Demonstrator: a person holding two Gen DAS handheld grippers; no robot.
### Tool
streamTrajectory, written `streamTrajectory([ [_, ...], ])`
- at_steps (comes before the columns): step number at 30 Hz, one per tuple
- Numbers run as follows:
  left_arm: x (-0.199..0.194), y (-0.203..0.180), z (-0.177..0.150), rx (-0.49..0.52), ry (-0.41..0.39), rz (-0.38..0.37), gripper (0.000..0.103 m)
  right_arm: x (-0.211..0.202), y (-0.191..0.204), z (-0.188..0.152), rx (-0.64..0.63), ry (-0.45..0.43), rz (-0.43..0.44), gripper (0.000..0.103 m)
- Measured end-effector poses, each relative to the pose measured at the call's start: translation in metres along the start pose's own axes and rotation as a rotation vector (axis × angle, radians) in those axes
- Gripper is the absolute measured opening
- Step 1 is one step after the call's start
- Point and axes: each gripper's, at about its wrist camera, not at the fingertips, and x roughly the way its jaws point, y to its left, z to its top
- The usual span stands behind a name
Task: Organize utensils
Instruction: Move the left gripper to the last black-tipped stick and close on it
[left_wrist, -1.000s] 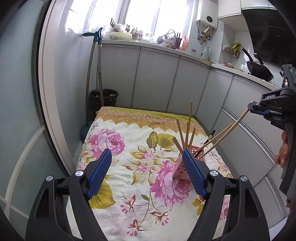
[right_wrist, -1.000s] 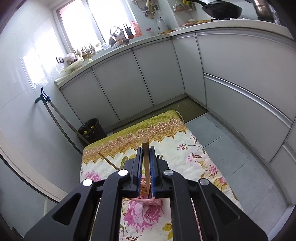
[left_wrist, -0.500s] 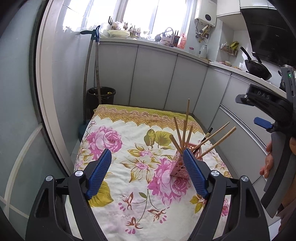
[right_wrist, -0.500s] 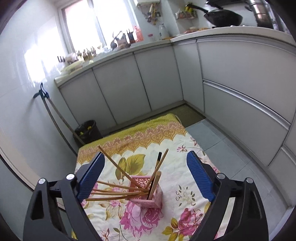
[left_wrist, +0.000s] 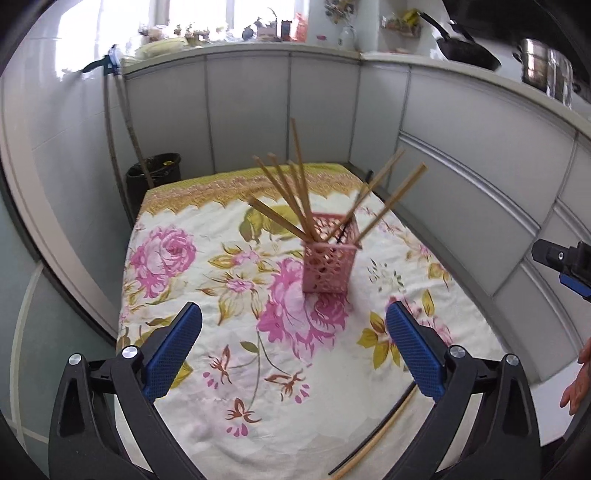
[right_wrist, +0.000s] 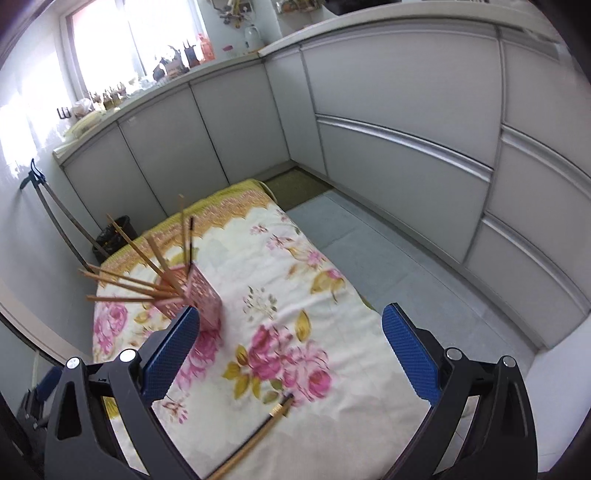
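A pink lattice holder (left_wrist: 330, 258) stands upright on the floral cloth (left_wrist: 229, 280) with several wooden chopsticks (left_wrist: 299, 173) fanned out of it. It also shows in the right wrist view (right_wrist: 199, 291) at the left, just beyond my left finger. Loose chopsticks (left_wrist: 384, 432) lie on the cloth near its front edge; in the right wrist view they (right_wrist: 255, 435) lie below and between the jaws. My left gripper (left_wrist: 295, 354) is open and empty, in front of the holder. My right gripper (right_wrist: 291, 358) is open and empty, to the right of the holder.
Grey kitchen cabinets (left_wrist: 251, 110) wrap around the back and right. A black bin (left_wrist: 155, 177) and a mop handle (left_wrist: 110, 122) stand at the back left. Grey floor tiles (right_wrist: 369, 236) lie to the right of the cloth-covered table.
My right gripper opened, let go of a chopstick into the holder, then drew back and to the right. My left gripper swung so the holder sits centred ahead.
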Motion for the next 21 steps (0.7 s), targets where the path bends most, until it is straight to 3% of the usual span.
streamTrajectory([
  [4,0.033,-0.041,-0.014,0.176,0.147,-0.051,0.096,0.003,-0.035,-0.030,-0.001,0.078,-0.050,0.096],
  [7,0.057,-0.066,-0.022,0.237,0.251,-0.145,0.096,0.005,-0.055,-0.045,0.062,0.165,-0.012,0.096],
  [11,0.092,-0.101,-0.024,0.349,0.374,-0.177,0.094,0.019,-0.082,-0.060,0.166,0.289,0.039,0.096],
  [14,0.119,-0.122,-0.027,0.412,0.511,-0.210,0.075,0.030,-0.094,-0.063,0.217,0.342,0.058,0.096],
  [16,0.135,-0.132,-0.031,0.467,0.576,-0.190,0.057,0.032,-0.094,-0.065,0.215,0.355,0.060,0.096],
  [18,0.148,-0.138,-0.036,0.505,0.630,-0.176,0.050,0.032,-0.095,-0.065,0.204,0.358,0.053,0.096],
  [21,0.162,-0.140,-0.042,0.510,0.694,-0.166,0.050,0.034,-0.096,-0.066,0.202,0.374,0.061,0.096],
])
